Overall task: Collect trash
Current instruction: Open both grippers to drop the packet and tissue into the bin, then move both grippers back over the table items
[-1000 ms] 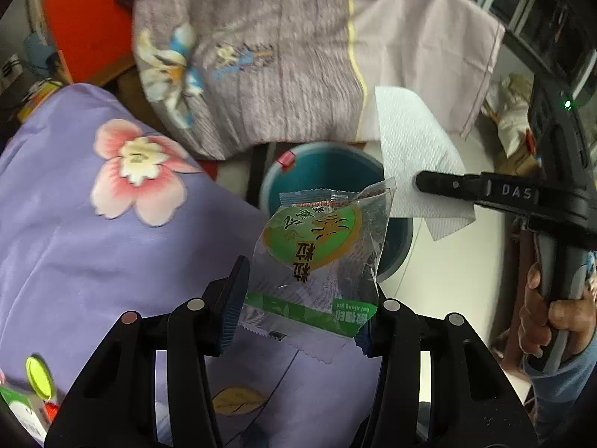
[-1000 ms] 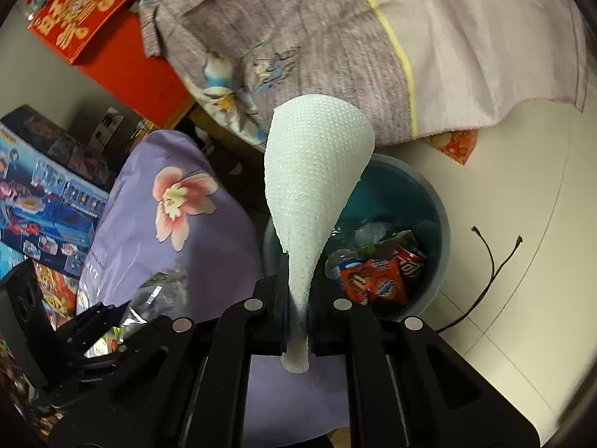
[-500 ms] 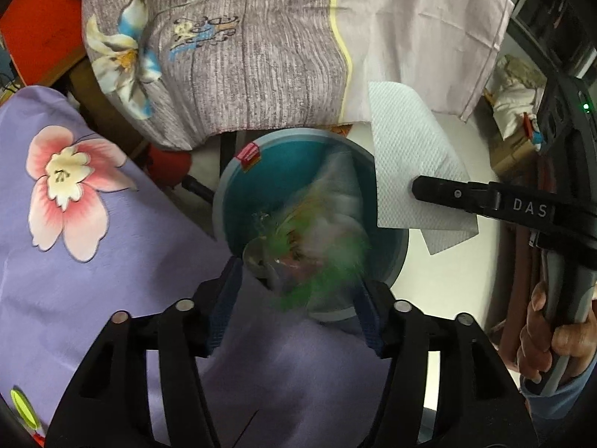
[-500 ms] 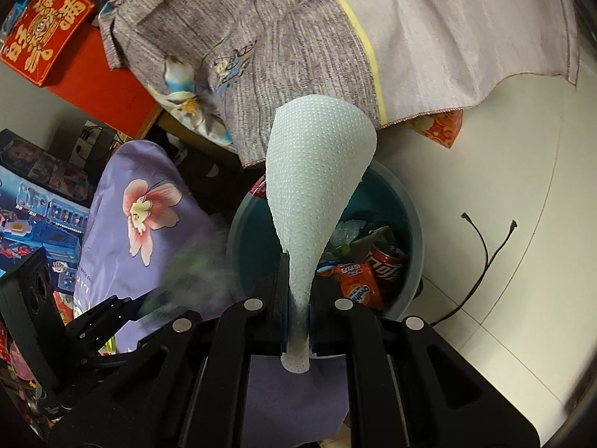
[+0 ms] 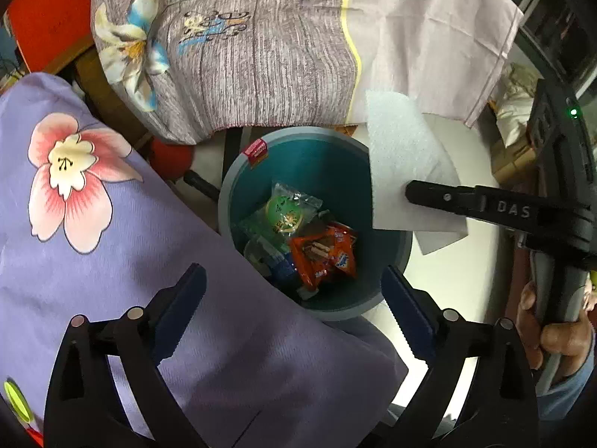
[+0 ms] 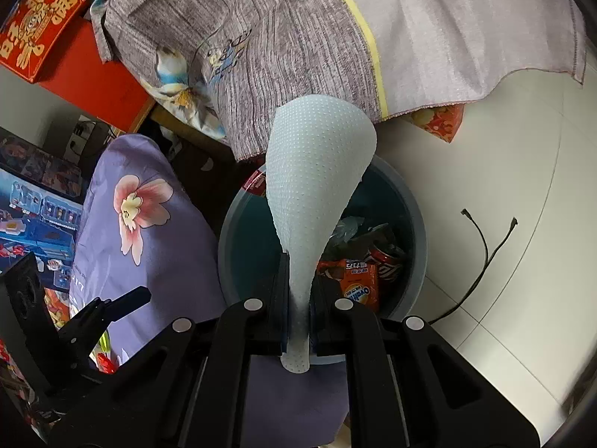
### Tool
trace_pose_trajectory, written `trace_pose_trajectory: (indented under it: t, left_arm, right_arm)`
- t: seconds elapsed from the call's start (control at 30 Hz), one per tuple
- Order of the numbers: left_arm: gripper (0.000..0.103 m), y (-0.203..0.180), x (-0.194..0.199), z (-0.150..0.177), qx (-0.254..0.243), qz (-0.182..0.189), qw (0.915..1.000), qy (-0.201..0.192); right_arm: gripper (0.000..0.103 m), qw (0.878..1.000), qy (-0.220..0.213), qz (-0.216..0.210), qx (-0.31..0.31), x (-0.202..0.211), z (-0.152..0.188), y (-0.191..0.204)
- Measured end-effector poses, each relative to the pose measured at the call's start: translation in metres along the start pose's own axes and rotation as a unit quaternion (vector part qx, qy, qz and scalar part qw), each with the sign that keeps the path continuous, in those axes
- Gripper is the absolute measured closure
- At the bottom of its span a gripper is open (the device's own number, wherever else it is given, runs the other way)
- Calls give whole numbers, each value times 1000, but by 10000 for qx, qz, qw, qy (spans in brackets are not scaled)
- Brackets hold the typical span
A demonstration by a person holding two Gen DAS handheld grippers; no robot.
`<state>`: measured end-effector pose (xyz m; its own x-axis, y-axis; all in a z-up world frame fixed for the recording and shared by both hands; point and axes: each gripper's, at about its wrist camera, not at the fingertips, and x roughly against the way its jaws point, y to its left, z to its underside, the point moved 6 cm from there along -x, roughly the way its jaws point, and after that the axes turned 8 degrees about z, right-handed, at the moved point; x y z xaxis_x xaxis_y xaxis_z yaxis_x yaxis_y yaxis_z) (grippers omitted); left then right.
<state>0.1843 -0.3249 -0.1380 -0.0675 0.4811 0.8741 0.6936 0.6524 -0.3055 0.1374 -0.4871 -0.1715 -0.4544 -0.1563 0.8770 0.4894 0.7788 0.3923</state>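
Observation:
A teal trash bin (image 5: 238,194) stands on the floor beside the purple floral cover. In it lie a green snack wrapper (image 5: 285,211), an orange packet (image 5: 322,255) and a red can (image 6: 388,261). My left gripper (image 5: 293,298) is open and empty above the bin's near rim. My right gripper (image 6: 300,291) is shut on a white paper towel (image 6: 317,183), which stands up over the bin (image 6: 416,246). In the left wrist view the towel (image 5: 403,171) hangs over the bin's right rim in the right gripper (image 5: 410,192).
A purple floral cover (image 5: 93,231) lies left of the bin. A grey patterned cloth (image 5: 261,48) hangs behind it. A black cable (image 6: 481,257) lies on the white floor right of the bin. Toy boxes (image 6: 33,209) and a red box (image 6: 37,26) sit at left.
My left gripper opened and the green snack wrapper dropped into the bin. Both grippers moved closer over the bin. The right gripper still holds the paper towel.

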Motion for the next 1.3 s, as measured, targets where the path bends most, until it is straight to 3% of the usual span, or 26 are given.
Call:
trace_pose_trajectory:
  t: [0.23,0.27,0.3,0.33,0.37,0.63,0.7,0.83,1.3]
  left_arm:
    - [7,2,4,5,62,6,10000,9]
    - [7,2,5,5,70,1,10000,6]
    - [7,3,6,6,74,8,10000,4]
    - [7,3,6,7,74,15,10000,6]
    - [7,3,7,7,81,14,10000,19]
    - [7,6,13,12,107,39,9999,-27]
    - [7,7,15,13,124,61,9999,-41]
    - [7,9,18,15,182,83,9998,-53]
    - [7,19,49,31,327,80,9990,-306]
  right_arm:
    - [89,9998,143,56,130,-11,1,11]
    - [78,9998,137,60,132,-12,1,11]
    - [55,9998,137,65,129,-12,1,12]
    - [45,9998,137,75,121,-13,1,12]
    - [42,9998,124,89,126,-13,1,13]
    - [41,9997,214,103,105,-15,4,16]
    - [31,9997,219,116,88,-14,5,16]
    - [25,9994,299,152,18,-15,8,17]
    - [25,9989,188,319,301,8,23,48]
